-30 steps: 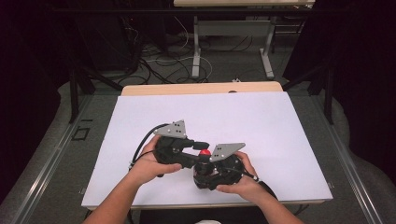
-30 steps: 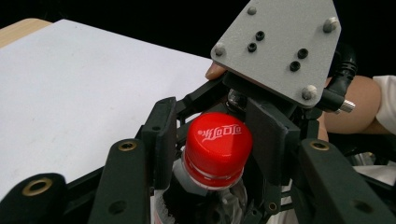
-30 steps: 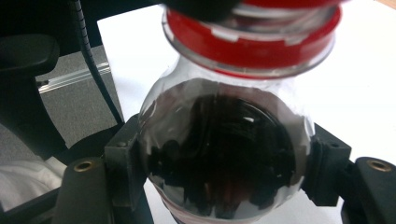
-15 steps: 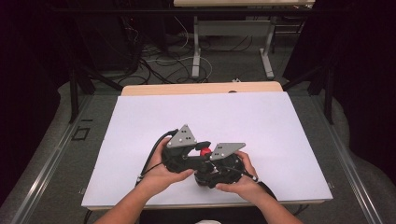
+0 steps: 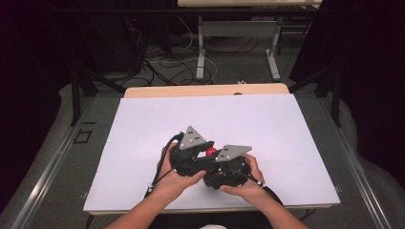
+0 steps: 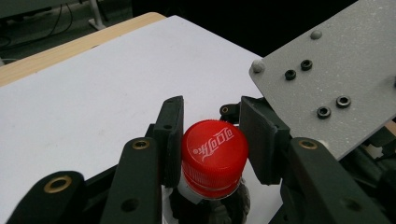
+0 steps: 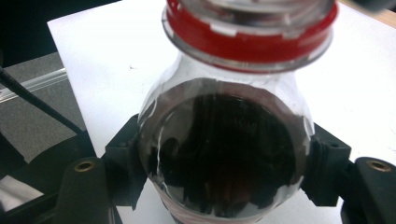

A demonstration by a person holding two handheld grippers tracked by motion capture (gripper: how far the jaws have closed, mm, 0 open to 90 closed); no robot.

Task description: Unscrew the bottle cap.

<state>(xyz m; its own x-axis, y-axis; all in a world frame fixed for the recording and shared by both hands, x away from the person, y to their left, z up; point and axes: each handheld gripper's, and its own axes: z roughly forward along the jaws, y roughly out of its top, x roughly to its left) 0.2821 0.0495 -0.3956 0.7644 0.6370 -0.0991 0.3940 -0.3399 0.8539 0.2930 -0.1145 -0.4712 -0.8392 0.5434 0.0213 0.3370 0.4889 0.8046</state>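
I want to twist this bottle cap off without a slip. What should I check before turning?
1. Left gripper jaws closed on the red cap: ok, a pad on each side.
2. Right gripper jaws clamped on the bottle body: ok.
3. Cap centred between the left jaws: ok.
4. Cap seated on the neck: ok.
5. Liquid level in the bottle: cannot tell.
6. White table around the hands clear: ok.

One bottle (image 7: 224, 158) with one red cap (image 6: 213, 156), two grippers, one white table (image 5: 267, 119).
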